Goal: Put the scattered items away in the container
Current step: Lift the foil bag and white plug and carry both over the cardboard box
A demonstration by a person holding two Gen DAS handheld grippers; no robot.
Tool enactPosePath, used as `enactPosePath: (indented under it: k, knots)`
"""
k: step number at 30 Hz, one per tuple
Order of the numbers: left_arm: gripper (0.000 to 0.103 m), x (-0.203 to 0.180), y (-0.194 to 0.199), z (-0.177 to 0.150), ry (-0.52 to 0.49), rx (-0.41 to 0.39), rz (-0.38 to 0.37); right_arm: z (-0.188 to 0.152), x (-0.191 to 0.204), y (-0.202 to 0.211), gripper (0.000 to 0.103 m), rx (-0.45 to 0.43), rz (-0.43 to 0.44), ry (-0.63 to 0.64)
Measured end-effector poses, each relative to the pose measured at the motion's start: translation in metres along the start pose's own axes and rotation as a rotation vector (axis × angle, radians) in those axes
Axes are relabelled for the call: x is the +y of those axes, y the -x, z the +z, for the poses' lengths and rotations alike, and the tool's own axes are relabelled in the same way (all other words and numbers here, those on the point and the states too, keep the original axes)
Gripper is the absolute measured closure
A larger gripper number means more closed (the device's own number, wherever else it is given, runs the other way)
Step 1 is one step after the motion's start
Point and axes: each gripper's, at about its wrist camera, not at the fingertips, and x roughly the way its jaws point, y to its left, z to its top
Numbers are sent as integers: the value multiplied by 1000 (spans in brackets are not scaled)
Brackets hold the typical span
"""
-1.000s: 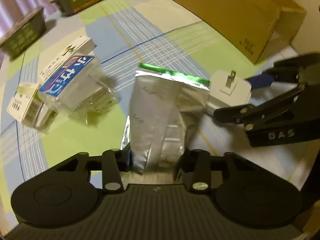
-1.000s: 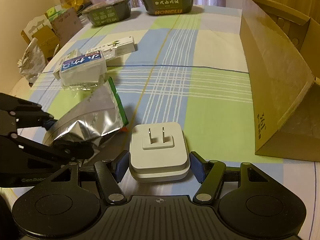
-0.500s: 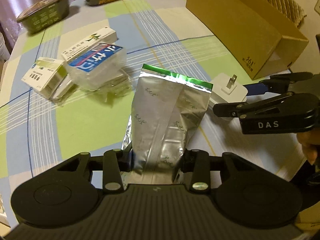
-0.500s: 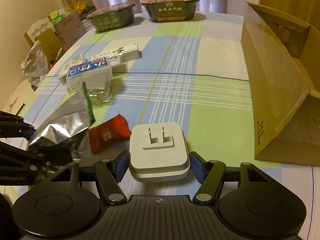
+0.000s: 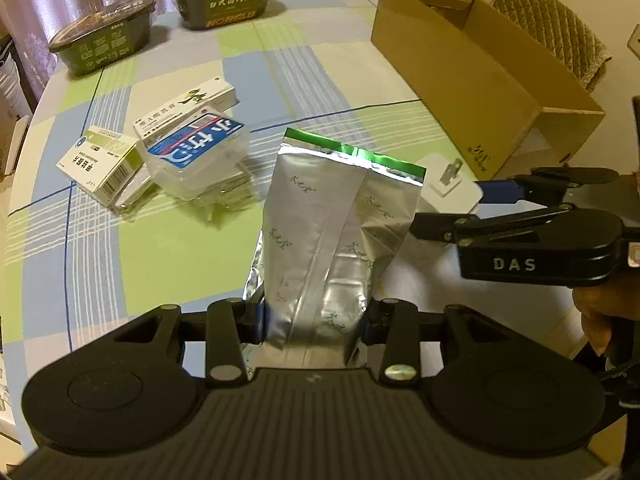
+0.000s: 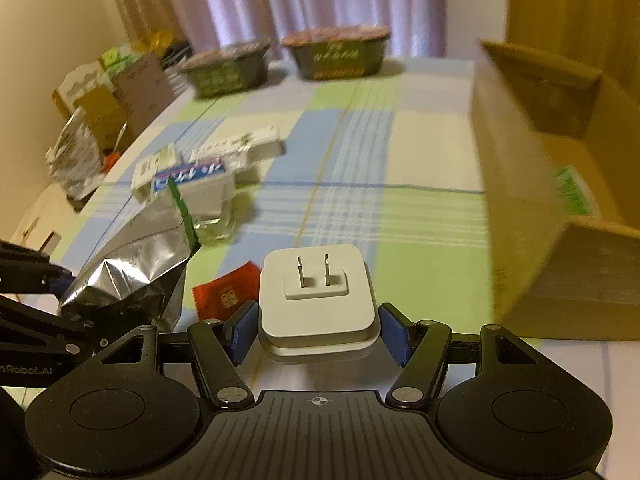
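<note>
Scattered items: a crinkled silver foil pouch [image 5: 332, 236] with a green top seam and a smooth white square plug adapter [image 6: 318, 300] with two metal prongs are both held clear of the tablecloth.
Left gripper [image 5: 314, 318]: fingers clamped on the lower part of the foil pouch, which stands upright between them.
Right gripper [image 6: 318, 328]: blue-padded fingers [image 6: 244, 330] closed against both sides of the plug adapter, prongs pointing up.
Container: an open brown cardboard box [image 5: 480, 80] with matte walls, along the right edge of the table [image 5: 320, 60]; its far end is cut off in the right wrist view.
Still on the table: a clear plastic tub with a blue label [image 5: 196, 156], two white printed cartons [image 5: 188, 108] touching it near the left edge, and a small red sachet [image 6: 226, 294] lying flat just beside the adapter.
Far edge: two dark oval noodle bowls [image 5: 104, 40] with printed lids.
Hard to make out: the right wrist view is motion-blurred, so print on cartons and bowls is unreadable; the box's contents are hidden by its walls.
Person: part of a hand [image 5: 600, 312] shows at the right gripper's handle.
</note>
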Motion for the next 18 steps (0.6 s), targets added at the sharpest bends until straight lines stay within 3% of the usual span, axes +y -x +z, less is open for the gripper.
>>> enactPosePath:
  k: [9,18]
  knots:
    - [67,-29,25,2,74,-20,-29,-9,-19,66,36,-122,-103,-39]
    - [67,-93,51,32,58,-87,-98,-24,-45,133,36,-185,-184,-112]
